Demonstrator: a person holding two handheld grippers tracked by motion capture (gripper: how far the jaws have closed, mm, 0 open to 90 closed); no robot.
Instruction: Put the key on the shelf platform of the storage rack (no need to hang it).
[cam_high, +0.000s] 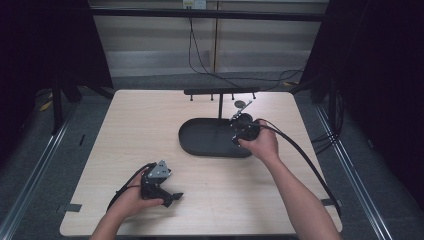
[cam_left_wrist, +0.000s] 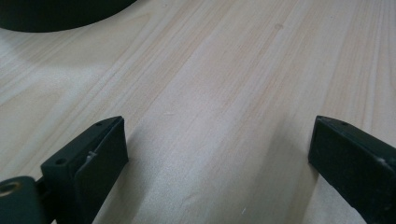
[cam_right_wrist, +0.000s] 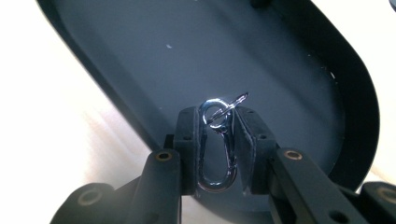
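The right hand-held gripper (cam_right_wrist: 219, 149) is clamped on a shiny silver metal carabiner clip (cam_right_wrist: 217, 144) above the black oval tray (cam_right_wrist: 299, 70); the left hand-held gripper (cam_left_wrist: 219, 158), jaws apart, rests on the pale wooden surface (cam_left_wrist: 224, 70).

Light wood table (cam_high: 150, 130), pale grain running lengthwise, rounded corners, on a grey floor (cam_high: 30, 165) w/ metal rails (cam_high: 47, 142) on both sides. Sitting right on it, centre-right toward the far end: a black oval tray (cam_high: 200, 140) w/ a low raised rim, flat dark inside. A thin black post (cam_high: 220, 106) stands at the tray's far edge, carrying a crossbar (cam_high: 220, 91) w/ small pegs hanging under it. Left gripper (cam_high: 160, 187) rests on the near-left part of the tabletop, a hand around it, jaws spread wide over bare wood. Rest of the top is plain wood.
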